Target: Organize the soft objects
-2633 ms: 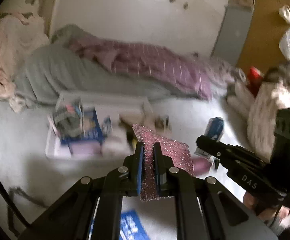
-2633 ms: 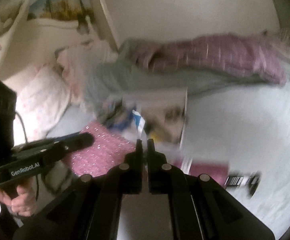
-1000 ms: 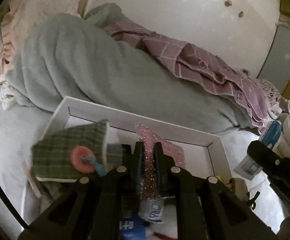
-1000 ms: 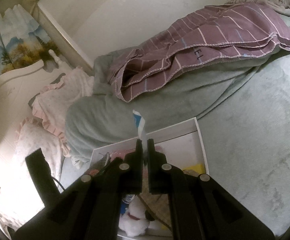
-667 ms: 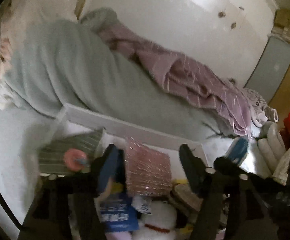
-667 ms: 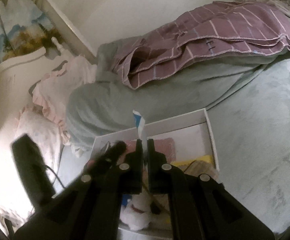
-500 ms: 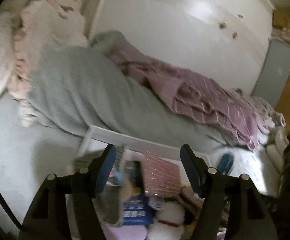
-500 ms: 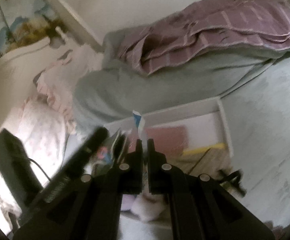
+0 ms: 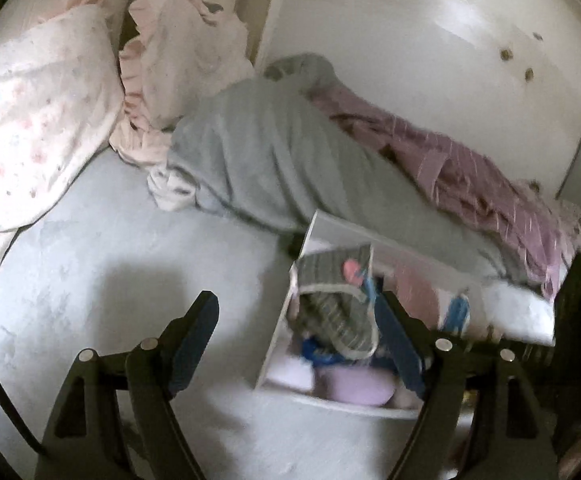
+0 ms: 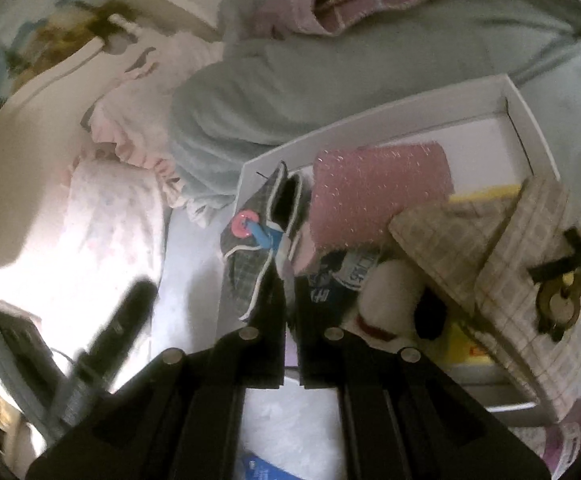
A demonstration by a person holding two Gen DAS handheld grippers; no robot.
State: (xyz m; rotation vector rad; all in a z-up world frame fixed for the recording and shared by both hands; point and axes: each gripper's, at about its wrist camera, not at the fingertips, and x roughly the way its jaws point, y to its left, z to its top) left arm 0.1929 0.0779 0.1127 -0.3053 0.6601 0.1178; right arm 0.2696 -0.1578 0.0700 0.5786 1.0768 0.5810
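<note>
White box (image 10: 390, 118) sits on the bed (image 9: 130, 248), packed with soft items. Pink glittery sponge cloth (image 10: 378, 196) lies flat in the box's far part, long axis running left-right, just beside the grey plaid pouch (image 10: 258, 236) at the left wall; the pouch stands tilted, its opening facing up and far. Beige checked pouch (image 10: 502, 256) with black bow lies at the right, white plush toy (image 10: 394, 292) near the middle. Left hand-held gripper (image 9: 298, 320) is spread wide and empty, over the bed at the box's left edge. Right hand-held gripper (image 10: 288, 292) is pressed nearly together, pinching a thin blue-and-white packet edge (image 10: 286, 264). Grey blanket (image 9: 282, 160) and purple striped blanket (image 9: 482, 176) lie at the far side.
</note>
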